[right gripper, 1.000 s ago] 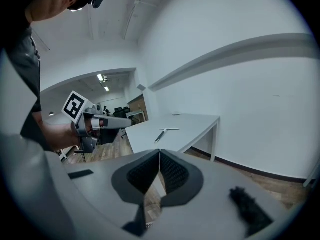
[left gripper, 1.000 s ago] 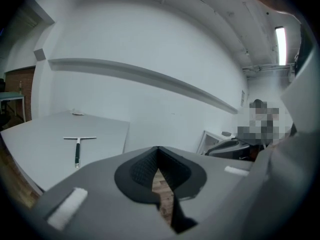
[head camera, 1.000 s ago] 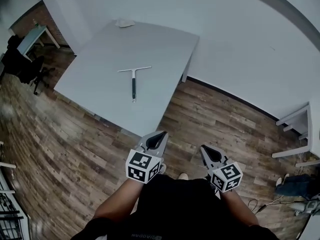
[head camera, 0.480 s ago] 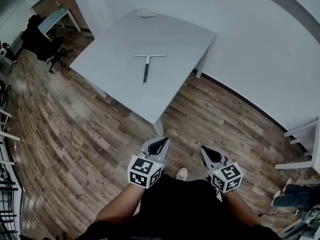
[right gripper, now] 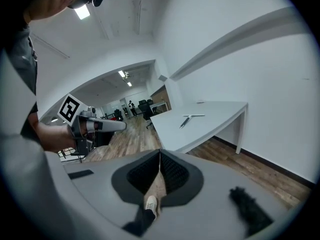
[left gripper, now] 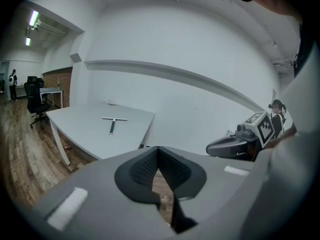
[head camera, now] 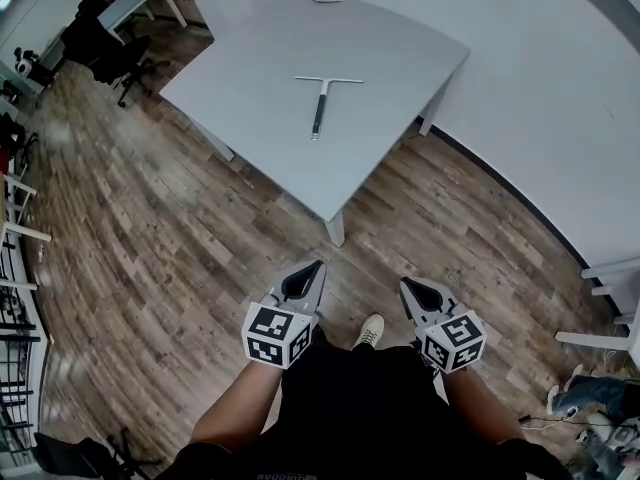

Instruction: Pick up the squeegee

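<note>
Both sets of jaws are closed tip to tip, with nothing caught between them. The left gripper [head camera: 314,268] and right gripper [head camera: 408,286] are held low and close to the body, over the wood floor [head camera: 150,248]. Only black-and-white square codes are carried on the marker cubes [head camera: 277,334]. The print on the dark shirt [head camera: 350,408] is too small to be read. The squeegee [head camera: 320,103] is laid flat on the grey table [head camera: 250,78], far ahead and well apart from both grippers, with its handle toward the near edge.

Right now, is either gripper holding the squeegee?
No, the squeegee lies flat on the grey table, while the left gripper and right gripper hang over the wooden floor short of it, jaws together.
</note>
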